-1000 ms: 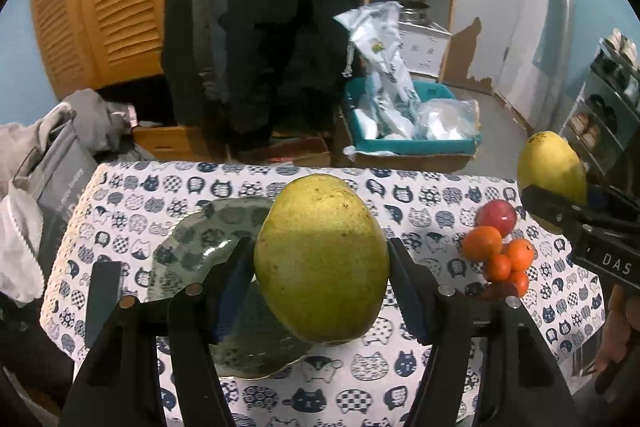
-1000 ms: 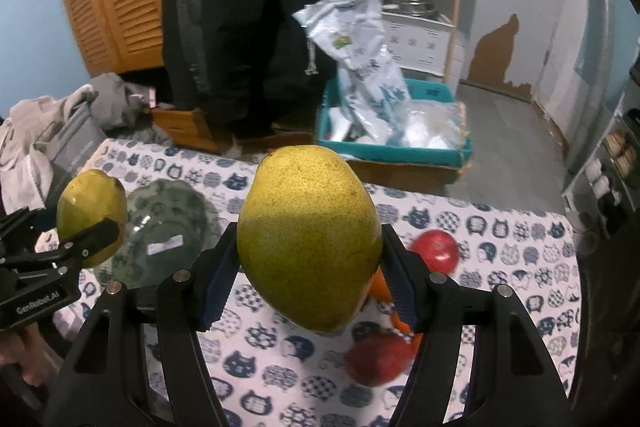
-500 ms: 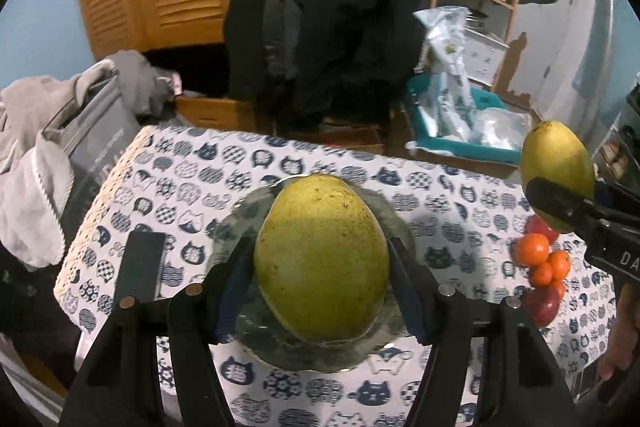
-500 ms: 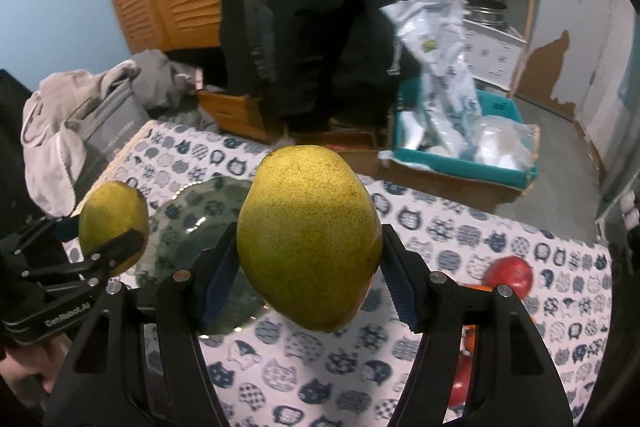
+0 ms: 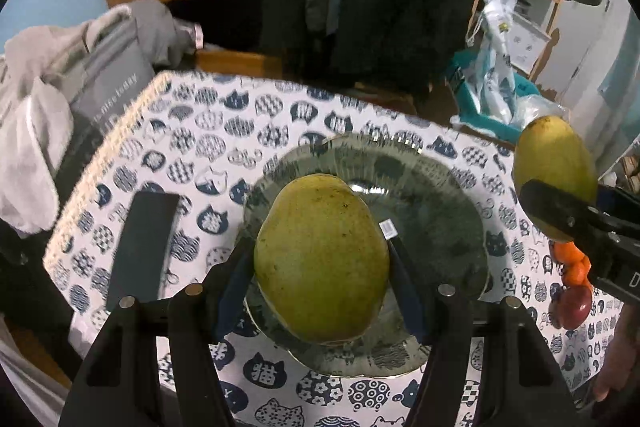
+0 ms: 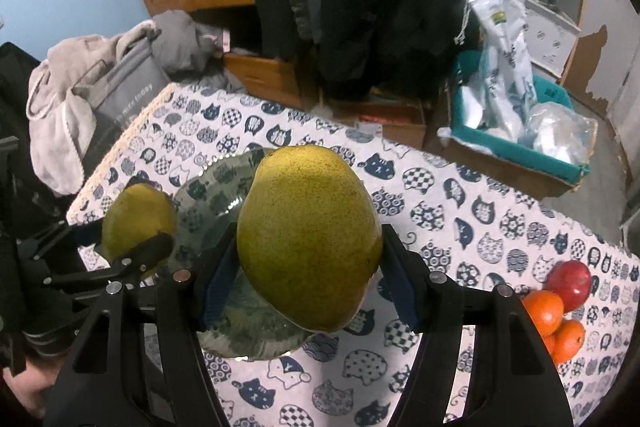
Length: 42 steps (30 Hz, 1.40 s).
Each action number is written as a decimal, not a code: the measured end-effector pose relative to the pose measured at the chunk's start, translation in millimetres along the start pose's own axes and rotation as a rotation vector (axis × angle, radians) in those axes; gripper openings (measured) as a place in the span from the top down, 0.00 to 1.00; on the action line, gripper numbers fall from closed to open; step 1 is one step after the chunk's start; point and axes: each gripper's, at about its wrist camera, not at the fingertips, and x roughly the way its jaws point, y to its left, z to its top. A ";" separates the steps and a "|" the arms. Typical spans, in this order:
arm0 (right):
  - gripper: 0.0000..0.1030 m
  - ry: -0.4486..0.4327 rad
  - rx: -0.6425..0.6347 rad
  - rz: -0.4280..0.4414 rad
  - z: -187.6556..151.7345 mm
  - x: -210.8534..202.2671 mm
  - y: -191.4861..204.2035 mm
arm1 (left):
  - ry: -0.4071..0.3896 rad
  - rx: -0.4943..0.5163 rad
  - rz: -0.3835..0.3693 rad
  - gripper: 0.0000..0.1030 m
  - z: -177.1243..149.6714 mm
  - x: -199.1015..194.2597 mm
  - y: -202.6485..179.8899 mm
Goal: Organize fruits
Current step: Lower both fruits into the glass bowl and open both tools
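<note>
The black plastic left gripper (image 5: 322, 263) is showing blue pads (image 5: 232, 279) and silver screws. The matching black right gripper (image 6: 308, 267) is carrying white lettering.

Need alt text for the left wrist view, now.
The left gripper grips a green mango above a green plate on a cat-print tablecloth. At right, the right gripper grips a second mango above oranges.

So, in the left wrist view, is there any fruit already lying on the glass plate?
No: the glass plate holds no loose fruit; the mango over it is clamped in the left gripper.
</note>
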 end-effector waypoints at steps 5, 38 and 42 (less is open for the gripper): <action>0.35 0.045 -0.015 0.003 -4.3 26.0 4.8 | 0.061 -0.009 -0.002 0.35 -6.5 29.1 1.9; 0.34 0.148 0.047 0.044 -11.2 70.8 -8.6 | 0.157 0.023 0.017 0.17 -12.9 56.9 5.9; 0.35 0.187 0.018 0.036 -13.6 83.6 -0.5 | 0.144 0.003 0.027 0.17 -11.4 43.6 17.4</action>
